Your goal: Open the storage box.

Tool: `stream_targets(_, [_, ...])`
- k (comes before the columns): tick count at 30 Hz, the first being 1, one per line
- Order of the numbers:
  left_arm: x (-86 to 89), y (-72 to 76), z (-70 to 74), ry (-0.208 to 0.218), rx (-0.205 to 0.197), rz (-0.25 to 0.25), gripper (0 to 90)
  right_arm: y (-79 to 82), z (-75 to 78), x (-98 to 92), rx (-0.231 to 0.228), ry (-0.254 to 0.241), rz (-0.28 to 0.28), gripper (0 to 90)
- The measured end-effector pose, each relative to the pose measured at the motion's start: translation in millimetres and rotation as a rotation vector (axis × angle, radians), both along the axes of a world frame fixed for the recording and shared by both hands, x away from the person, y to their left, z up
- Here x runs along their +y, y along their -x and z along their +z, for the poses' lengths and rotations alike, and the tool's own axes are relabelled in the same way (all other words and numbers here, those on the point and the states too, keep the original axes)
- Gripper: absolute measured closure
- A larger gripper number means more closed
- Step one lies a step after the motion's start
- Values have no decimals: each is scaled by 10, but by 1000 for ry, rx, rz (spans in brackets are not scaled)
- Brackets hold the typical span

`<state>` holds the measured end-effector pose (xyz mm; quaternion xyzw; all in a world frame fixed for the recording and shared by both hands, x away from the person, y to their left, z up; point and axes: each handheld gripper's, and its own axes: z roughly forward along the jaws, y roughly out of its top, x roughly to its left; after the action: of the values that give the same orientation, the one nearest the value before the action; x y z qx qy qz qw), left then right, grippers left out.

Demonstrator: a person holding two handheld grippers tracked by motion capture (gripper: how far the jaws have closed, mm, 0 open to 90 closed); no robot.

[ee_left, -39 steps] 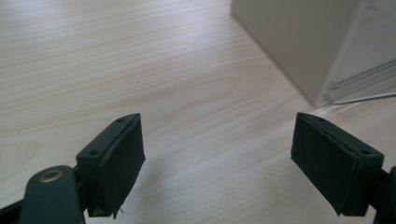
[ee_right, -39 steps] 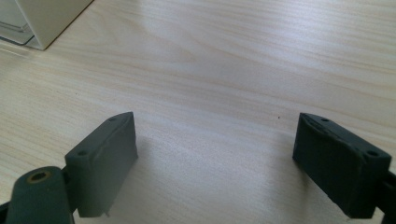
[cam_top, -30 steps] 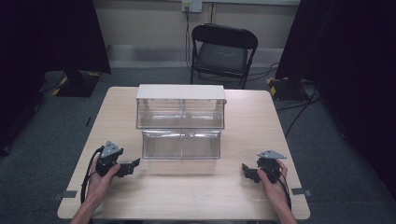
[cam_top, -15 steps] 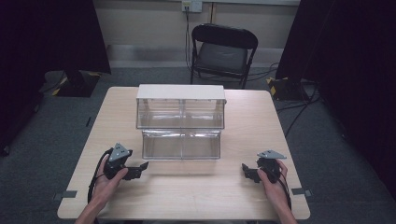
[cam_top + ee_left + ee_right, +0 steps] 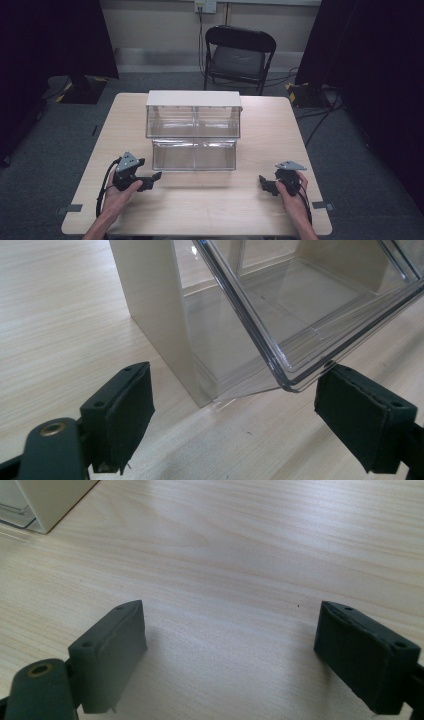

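A cream-framed cabinet with clear plastic drawers stands mid-table. Its lower clear drawers jut out toward me. My left gripper hovers low just off the cabinet's front left corner, open and holding nothing. In the left gripper view, that open gripper faces the cream side wall and the corner of an empty clear drawer, which hangs just above the right jaw. My right gripper rests near the front right of the table, open. In the right gripper view, the open right gripper frames bare wood.
The wooden table has free room on both sides of the cabinet and along its front edge. A black folding chair stands behind the table. The cabinet's corner sits far up left in the right gripper view.
My left gripper has moved right and slightly forward, closer to the cabinet's lower left drawer corner. The right gripper has stayed in place.
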<state>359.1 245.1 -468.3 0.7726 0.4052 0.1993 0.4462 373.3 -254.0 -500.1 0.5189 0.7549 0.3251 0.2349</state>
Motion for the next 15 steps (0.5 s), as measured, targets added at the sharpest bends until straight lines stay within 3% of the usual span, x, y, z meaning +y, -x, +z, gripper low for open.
stream_targets(15, [-5,9,23,4,9,-23,176,-2,0,1,1,-1,-1,123])
